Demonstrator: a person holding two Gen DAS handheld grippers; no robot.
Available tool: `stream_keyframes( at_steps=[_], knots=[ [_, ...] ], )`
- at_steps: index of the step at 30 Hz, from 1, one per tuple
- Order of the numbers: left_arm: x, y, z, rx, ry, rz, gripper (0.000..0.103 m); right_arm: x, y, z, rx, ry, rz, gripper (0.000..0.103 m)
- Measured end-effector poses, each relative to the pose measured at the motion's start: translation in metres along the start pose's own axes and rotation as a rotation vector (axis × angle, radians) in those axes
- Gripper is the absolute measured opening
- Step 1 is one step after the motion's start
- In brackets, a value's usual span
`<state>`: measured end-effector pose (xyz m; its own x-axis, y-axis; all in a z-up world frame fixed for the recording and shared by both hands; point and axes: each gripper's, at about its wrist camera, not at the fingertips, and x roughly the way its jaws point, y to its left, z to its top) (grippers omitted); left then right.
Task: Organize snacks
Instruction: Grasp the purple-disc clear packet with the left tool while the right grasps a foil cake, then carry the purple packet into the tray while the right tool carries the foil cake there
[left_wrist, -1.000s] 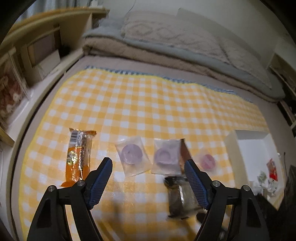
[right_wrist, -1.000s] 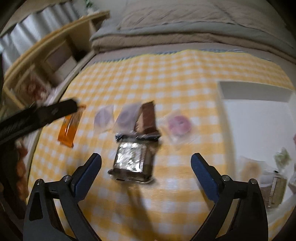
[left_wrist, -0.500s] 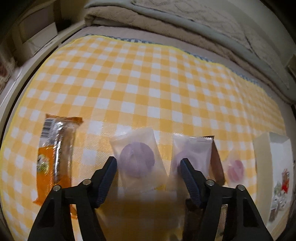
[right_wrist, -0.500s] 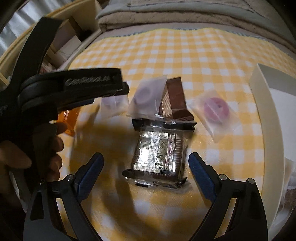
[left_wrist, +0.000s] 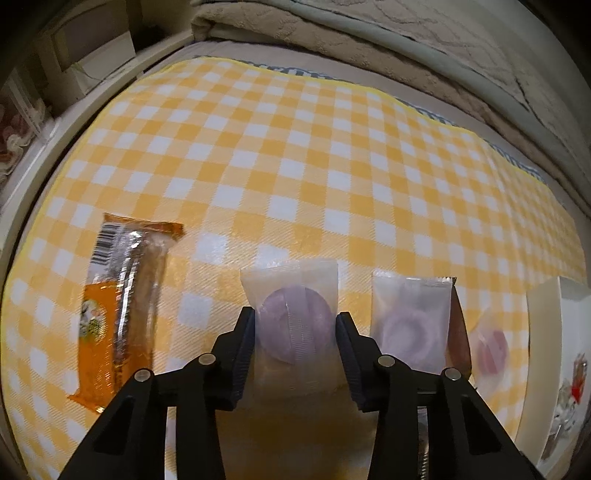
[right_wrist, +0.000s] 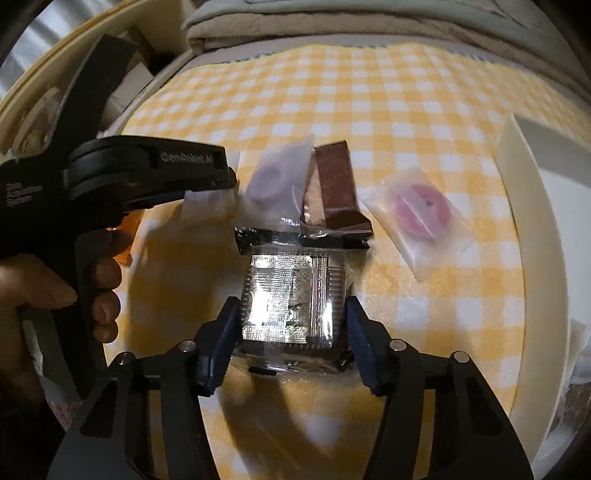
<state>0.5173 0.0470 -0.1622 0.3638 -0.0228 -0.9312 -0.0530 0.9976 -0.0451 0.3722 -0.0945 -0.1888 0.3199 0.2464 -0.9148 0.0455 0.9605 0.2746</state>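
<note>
My left gripper (left_wrist: 295, 332) points down at a clear packet with a purple round snack (left_wrist: 291, 295) on the yellow checked cloth (left_wrist: 295, 147). Its jaws are closing and both pads touch the packet's sides. In the right wrist view my right gripper (right_wrist: 291, 314) is closing on a silver foil packet (right_wrist: 288, 280), with the pads against its two edges. An orange bar packet (left_wrist: 122, 295) lies to the left. A second purple ring packet (left_wrist: 410, 325), a brown packet (right_wrist: 336, 184) and a pink disc packet (right_wrist: 421, 210) lie to the right.
A white open box (right_wrist: 532, 206) with a few snacks in it stands at the cloth's right edge. Folded bedding (left_wrist: 369, 37) runs along the back and a wooden shelf (left_wrist: 74, 66) along the left. A hand (right_wrist: 37, 291) holds the left gripper's handle.
Both grippers have come down and narrowed. The left one moved forward over the purple snack packet and closed onto its sides. The right one closed onto the silver foil packet.
</note>
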Motion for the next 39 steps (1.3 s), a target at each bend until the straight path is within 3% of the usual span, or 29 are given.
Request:
stream_keyframes(
  at_steps=[6, 15, 31, 39],
  knots=[
    [-0.042, 0.000, -0.012, 0.024, -0.091, 0.000, 0.042, -0.013, 0.004, 0.009, -0.029, -0.034, 0.004, 0.055],
    [-0.123, -0.001, -0.032, 0.053, -0.246, -0.017, 0.042, -0.065, 0.006, 0.032, -0.062, -0.191, 0.000, 0.055],
    [-0.258, -0.019, -0.134, 0.106, -0.471, -0.053, 0.042, -0.157, -0.003, 0.041, -0.122, -0.420, -0.045, 0.055],
    [-0.289, -0.037, -0.173, 0.123, -0.525, -0.048, 0.042, -0.189, -0.020, 0.032, -0.155, -0.481, -0.101, 0.055]
  ],
)
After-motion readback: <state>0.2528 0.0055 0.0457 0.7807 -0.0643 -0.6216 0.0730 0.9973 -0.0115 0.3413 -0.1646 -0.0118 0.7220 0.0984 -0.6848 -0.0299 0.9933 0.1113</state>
